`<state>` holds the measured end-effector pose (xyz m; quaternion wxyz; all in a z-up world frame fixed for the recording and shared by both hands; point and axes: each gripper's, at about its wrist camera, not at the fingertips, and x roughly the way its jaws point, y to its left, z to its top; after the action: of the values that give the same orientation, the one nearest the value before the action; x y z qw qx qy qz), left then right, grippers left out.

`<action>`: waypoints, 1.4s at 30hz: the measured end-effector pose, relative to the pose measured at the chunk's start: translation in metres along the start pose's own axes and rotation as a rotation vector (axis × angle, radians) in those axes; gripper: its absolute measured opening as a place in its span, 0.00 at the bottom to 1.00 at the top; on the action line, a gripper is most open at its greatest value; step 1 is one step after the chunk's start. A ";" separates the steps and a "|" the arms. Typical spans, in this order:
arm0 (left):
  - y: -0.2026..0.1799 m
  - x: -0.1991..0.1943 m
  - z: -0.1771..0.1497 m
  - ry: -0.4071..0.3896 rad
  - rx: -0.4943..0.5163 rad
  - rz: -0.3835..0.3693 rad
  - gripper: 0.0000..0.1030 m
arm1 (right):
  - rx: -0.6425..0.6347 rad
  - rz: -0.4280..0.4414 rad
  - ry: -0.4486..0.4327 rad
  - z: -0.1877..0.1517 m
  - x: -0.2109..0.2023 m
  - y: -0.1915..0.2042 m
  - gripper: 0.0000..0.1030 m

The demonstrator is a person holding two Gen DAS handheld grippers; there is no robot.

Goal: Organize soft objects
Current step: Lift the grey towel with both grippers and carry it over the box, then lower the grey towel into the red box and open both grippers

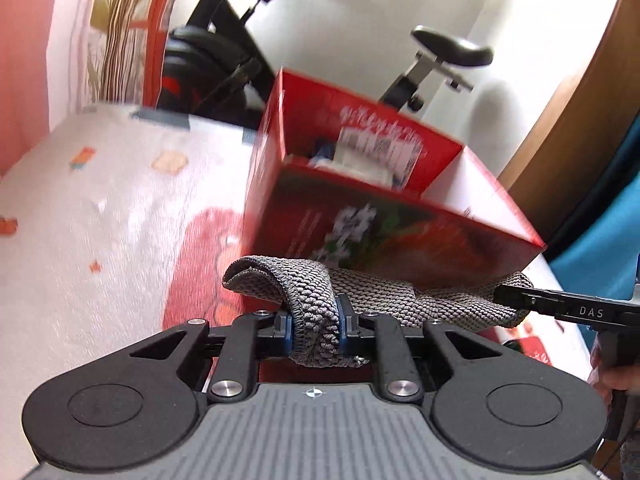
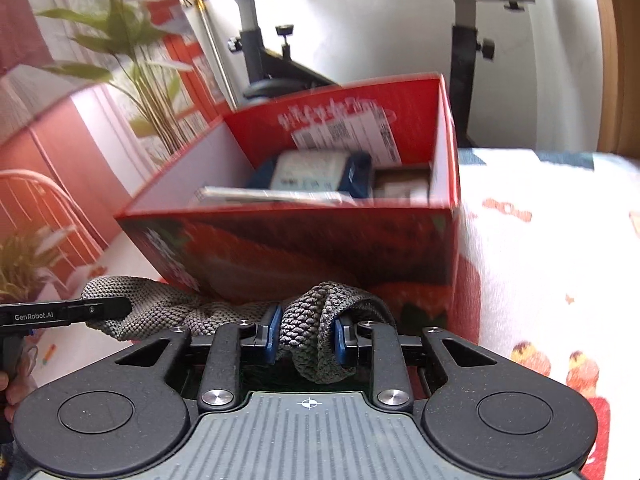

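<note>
Grey knitted cloth stretched across the lower middle of both views, just in front of the red box, bunched at each end. One bunched end pinched between the blue pads of the left hand-held gripper, jaws pressed in on the fabric. Other end, at right in the left wrist view, clamped by the right hand-held gripper, seen side-on there as a black bar. In the right wrist view, same cloth folded and squeezed between the blue pads of the right hand-held gripper; left hand-held gripper gripped the far end at left of frame. Red box open-topped, filled with packets, blurred. White patterned surface under box and cloth. Exercise bike behind, upper part of frame; green plant at upper left of the right wrist view.
</note>
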<state>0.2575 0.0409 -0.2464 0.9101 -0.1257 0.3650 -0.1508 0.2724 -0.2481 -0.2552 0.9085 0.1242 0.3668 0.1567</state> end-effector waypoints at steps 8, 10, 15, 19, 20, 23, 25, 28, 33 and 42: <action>-0.013 -0.029 0.016 -0.093 0.008 -0.028 0.20 | -0.059 0.023 -0.085 0.024 -0.031 0.017 0.22; -0.018 -0.036 0.022 -0.117 0.019 -0.031 0.20 | -0.086 0.022 -0.112 0.031 -0.041 0.021 0.22; -0.036 -0.042 0.048 -0.173 0.101 -0.031 0.20 | -0.158 0.003 -0.159 0.059 -0.050 0.031 0.22; -0.049 -0.037 0.073 -0.209 0.153 -0.029 0.20 | -0.213 -0.029 -0.181 0.082 -0.049 0.035 0.22; -0.052 -0.034 0.079 -0.216 0.167 -0.025 0.20 | -0.225 -0.038 -0.183 0.088 -0.047 0.035 0.22; -0.061 -0.018 0.097 -0.210 0.207 -0.013 0.20 | -0.258 -0.075 -0.176 0.106 -0.034 0.035 0.22; -0.067 -0.002 0.109 -0.196 0.242 0.005 0.20 | -0.292 -0.111 -0.162 0.116 -0.021 0.034 0.22; -0.078 0.024 0.123 -0.164 0.314 0.036 0.20 | -0.347 -0.165 -0.123 0.130 0.005 0.032 0.21; -0.085 0.077 0.143 -0.047 0.354 0.044 0.20 | -0.411 -0.238 -0.024 0.143 0.056 0.023 0.20; -0.069 0.139 0.152 0.137 0.347 0.075 0.20 | -0.503 -0.276 0.176 0.145 0.124 0.021 0.20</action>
<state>0.4476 -0.0561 -0.2030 0.8961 0.0572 0.3989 -0.1857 0.4552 -0.1987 -0.2239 0.8881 -0.1700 0.4073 0.1281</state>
